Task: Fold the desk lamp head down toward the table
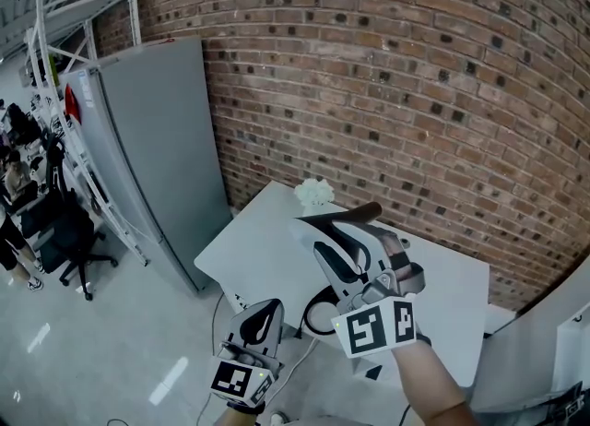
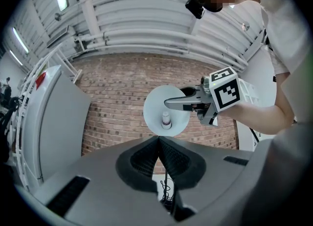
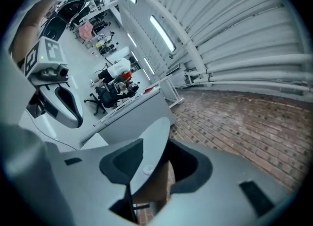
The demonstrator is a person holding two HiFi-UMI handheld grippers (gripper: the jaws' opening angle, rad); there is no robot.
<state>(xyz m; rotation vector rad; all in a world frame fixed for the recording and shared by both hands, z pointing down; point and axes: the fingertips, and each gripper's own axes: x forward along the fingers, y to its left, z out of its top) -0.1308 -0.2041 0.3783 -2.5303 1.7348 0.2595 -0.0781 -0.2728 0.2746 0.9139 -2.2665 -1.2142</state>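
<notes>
Right gripper view: our right gripper [image 3: 156, 165] straddles the lamp head [image 3: 148, 144], jaws wide and unclamped, left gripper [image 2: 159, 141] closed empty; we judge folding undone.

Finishes: lamp head [image 2: 155, 99], smooth matt pale plastic-looking disc; left gripper [image 2: 159, 146] and right gripper [image 3: 155, 162], matt grey plastic shells with black ribbed pads [image 2: 142, 159]; brick wall [image 1: 387, 74], rough, matt; table [image 1: 258, 251], smooth white; floor [image 1: 92, 360], glossy.
</notes>
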